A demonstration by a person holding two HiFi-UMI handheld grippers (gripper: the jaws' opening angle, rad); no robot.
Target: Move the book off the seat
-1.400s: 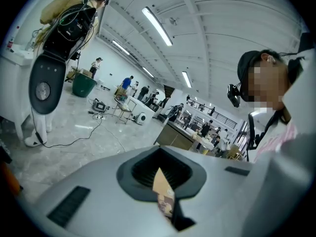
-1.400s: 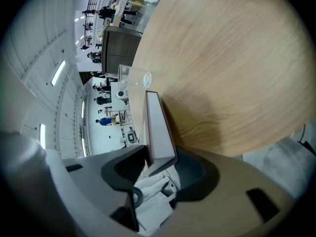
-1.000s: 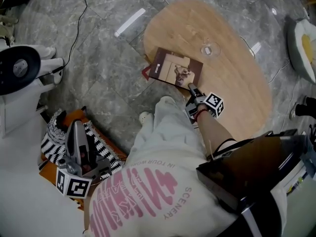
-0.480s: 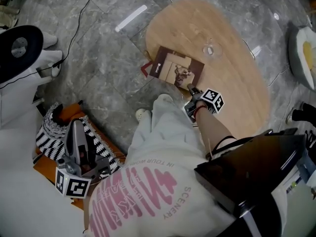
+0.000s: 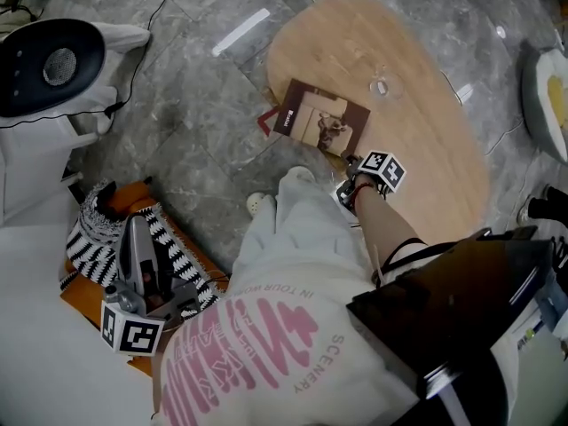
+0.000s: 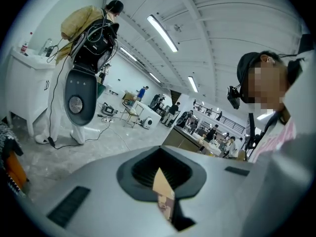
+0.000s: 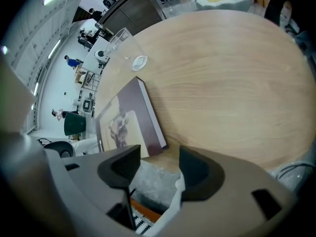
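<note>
- The brown-covered book with a pale picture on its front (image 5: 319, 122) lies flat on the oval light-wood tabletop (image 5: 417, 122), at its near left edge with one corner past the rim, well apart from the orange seat with the black-and-white striped cushion (image 5: 93, 229) at the near left
- So the step in hand looks like the letting-go: the book is already off the seat
- The right tongs (image 5: 353, 162) are partly spread and opening; the book's near corner sits just beyond the tips, not between them, and the pads touch nothing
- The next move calls for drawing the right tongs back without nudging the overhanging book
- The left tongs (image 5: 138, 229) hang over the striped cushion, pressed together, pinching nothing that I can make out
</note>
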